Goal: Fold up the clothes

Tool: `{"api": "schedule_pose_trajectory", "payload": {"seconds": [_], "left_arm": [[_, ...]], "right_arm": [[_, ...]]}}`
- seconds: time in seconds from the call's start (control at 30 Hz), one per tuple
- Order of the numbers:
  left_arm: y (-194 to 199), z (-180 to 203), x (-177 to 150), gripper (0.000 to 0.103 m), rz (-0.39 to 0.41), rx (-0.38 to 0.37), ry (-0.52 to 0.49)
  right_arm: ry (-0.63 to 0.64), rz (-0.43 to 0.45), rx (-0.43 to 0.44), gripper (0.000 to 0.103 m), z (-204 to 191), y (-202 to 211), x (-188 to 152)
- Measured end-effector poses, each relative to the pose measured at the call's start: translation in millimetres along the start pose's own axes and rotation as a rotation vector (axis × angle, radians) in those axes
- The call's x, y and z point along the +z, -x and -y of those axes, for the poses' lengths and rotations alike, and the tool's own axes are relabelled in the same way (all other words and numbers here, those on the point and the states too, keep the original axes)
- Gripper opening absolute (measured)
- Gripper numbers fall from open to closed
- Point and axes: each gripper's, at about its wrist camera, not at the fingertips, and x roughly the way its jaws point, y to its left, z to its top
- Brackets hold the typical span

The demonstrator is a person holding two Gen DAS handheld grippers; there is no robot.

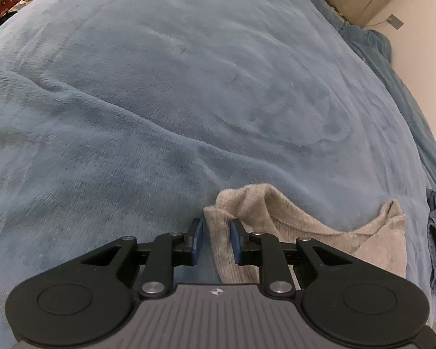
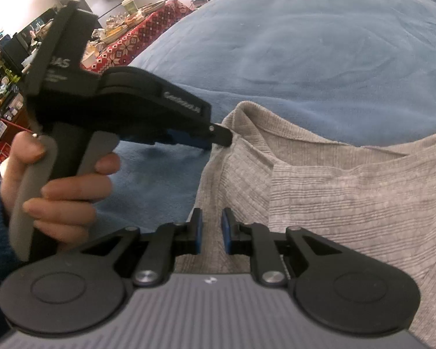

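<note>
Pinching a fold of the beige ribbed knit garment (image 1: 276, 203) with my left gripper (image 1: 216, 242), its blue pads nearly together on the cloth. My right gripper (image 2: 212, 229) is sitting at the garment's near edge with cloth between its narrow jaws; I can't tell if they're gripping it. Everything's lying on the fuzzy blue blanket (image 1: 160, 87).

The garment (image 2: 319, 192) lies on the blanket (image 1: 165, 93), at its near edge. A fold of it runs between the left gripper (image 1: 216, 242) fingers; the right gripper (image 2: 212, 231) sits over its near left part.
</note>
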Motion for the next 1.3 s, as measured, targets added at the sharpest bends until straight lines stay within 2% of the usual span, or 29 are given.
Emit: {"api": "schedule_pose_trajectory", "payload": {"seconds": [0.07,0.2,0.3,0.4,0.6,0.7,0.73,0.8,0.9,1.03,1.07,1.13,1.2,1.3], "left_arm": [[1.0,2.7,-1.5,0.005,0.010,-0.001,-0.004],[14.3,16.1,-5.8,0.003,0.064,0.044,-0.071],[12.3,17.1,-5.5,0.003,0.061,0.053,-0.072],[9.6,17.0,-5.1,0.003,0.055,0.059,-0.069],[19.8,8.8,-5.8,0.009,0.047,0.047,-0.046],[29.4,5.6,-7.3,0.009,0.057,0.028,-0.021],[32.9,5.7,-8.2,0.009,0.056,0.014,-0.013],[38.5,9.7,-10.7,0.009,0.050,-0.014,-0.008],[41.2,25.0,-16.7,0.009,0.039,-0.033,-0.057],[24.6,39.5,-20.3,0.009,0.012,0.022,-0.116],[18.6,39.8,-19.8,0.009,0.001,0.041,-0.117],[12.3,37.0,-16.9,0.008,-0.028,0.029,-0.084],[19.7,39.6,-13.1,0.008,-0.004,0.003,-0.080],[25.9,47.4,-4.3,0.008,0.042,0.012,-0.111]], "right_arm": [[0.010,0.003,-0.007,0.017,-3.1,3.1,0.2],[0.034,0.006,-0.005,0.017,-9.3,5.7,-4.2],[0.026,-0.025,-0.014,0.017,-10.7,-2.9,-11.4],[0.049,-0.018,-0.028,0.017,-15.0,-0.1,-15.3],[0.029,0.047,-0.008,0.017,-7.1,25.2,-5.2],[0.026,0.067,-0.028,0.017,-3.7,29.3,-1.9],[0.020,0.066,-0.041,0.014,-1.8,27.6,-1.7],[0.004,0.062,-0.063,0.011,2.1,24.5,-1.4],[-0.018,0.063,-0.054,0.009,5.5,26.0,-2.0],[-0.006,0.075,-0.051,0.010,5.3,29.6,-3.9],[-0.009,0.077,-0.046,0.010,6.3,31.7,-3.9],[-0.015,0.084,-0.040,0.010,7.3,33.6,-4.8],[-0.022,0.096,-0.033,0.012,9.7,37.0,-4.8],[-0.044,0.109,-0.021,0.014,14.1,43.4,-5.9]]}}
